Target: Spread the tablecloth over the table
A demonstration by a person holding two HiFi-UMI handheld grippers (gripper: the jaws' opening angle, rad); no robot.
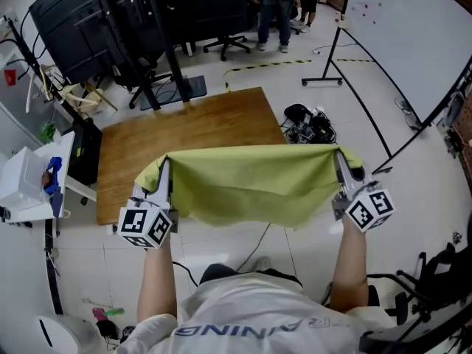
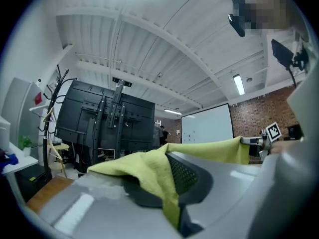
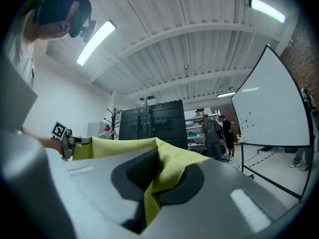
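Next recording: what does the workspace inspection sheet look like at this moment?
Surface: wooden table bare where visible, not yet covered.
Job's things: yellow-green tablecloth stretched in the air between both grippers, lower edge hanging.
Clutter: nothing seen on the table's visible part.
Grippers: left gripper and right gripper each shut on a cloth corner.
Cables: cable tangle on the floor, right of the table.
Surroundings: black screen rack, whiteboard, people at the back.
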